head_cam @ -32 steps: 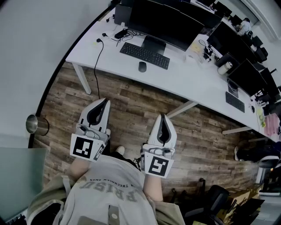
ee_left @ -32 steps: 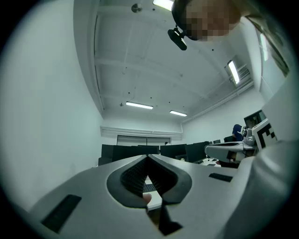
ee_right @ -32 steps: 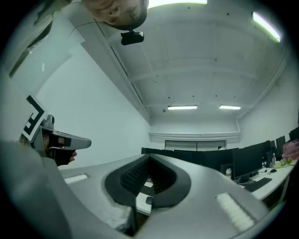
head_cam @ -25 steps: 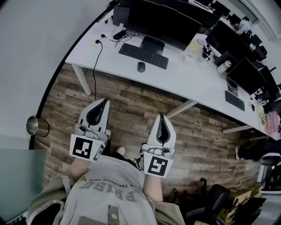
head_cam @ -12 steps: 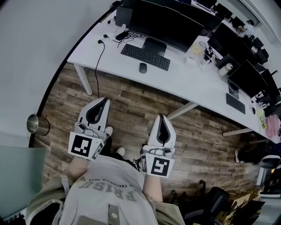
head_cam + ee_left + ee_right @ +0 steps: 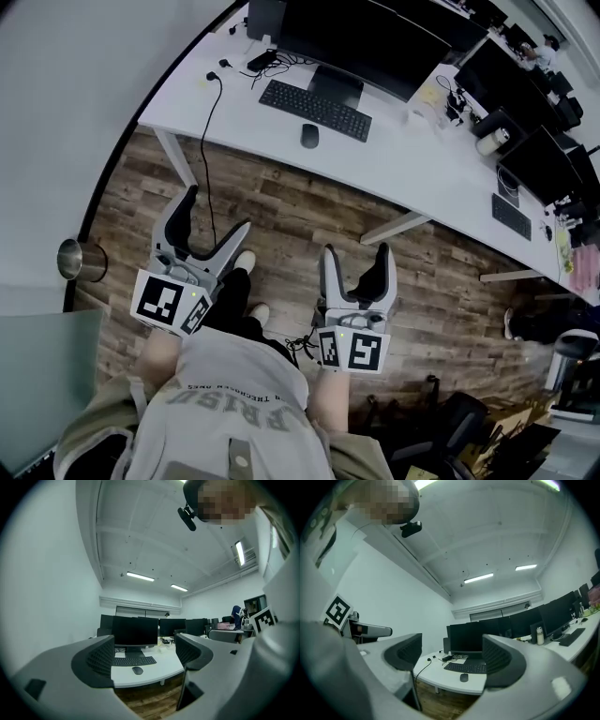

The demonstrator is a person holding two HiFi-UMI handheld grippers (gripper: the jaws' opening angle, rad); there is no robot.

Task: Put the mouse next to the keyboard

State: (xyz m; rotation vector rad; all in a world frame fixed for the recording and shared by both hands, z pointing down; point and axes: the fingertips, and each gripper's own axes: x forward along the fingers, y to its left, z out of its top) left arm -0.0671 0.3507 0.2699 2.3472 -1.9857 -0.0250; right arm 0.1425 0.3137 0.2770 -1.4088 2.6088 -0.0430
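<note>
From the head view, my left gripper and right gripper hang low over the wooden floor, close to my body. Both sets of jaws are opening, with nothing between them. The mouse sits on the white desk, well ahead of both tools and a little closer to the right one's line. It lies just on my side of the keyboard, near its middle. Its long axis runs away from me, across the keyboard's length.

In the left gripper view, the jaws frame empty air. The mouse shows far off between them, nearer the left jaw, with the keyboard just behind it.

In the right gripper view the jaws are likewise wide and bare. The mouse shows low in the gap between them, toward the right jaw.

I judge the right side better placed to reach forward and take it from the sides. It would then have to go round one end of the keyboard.
</note>
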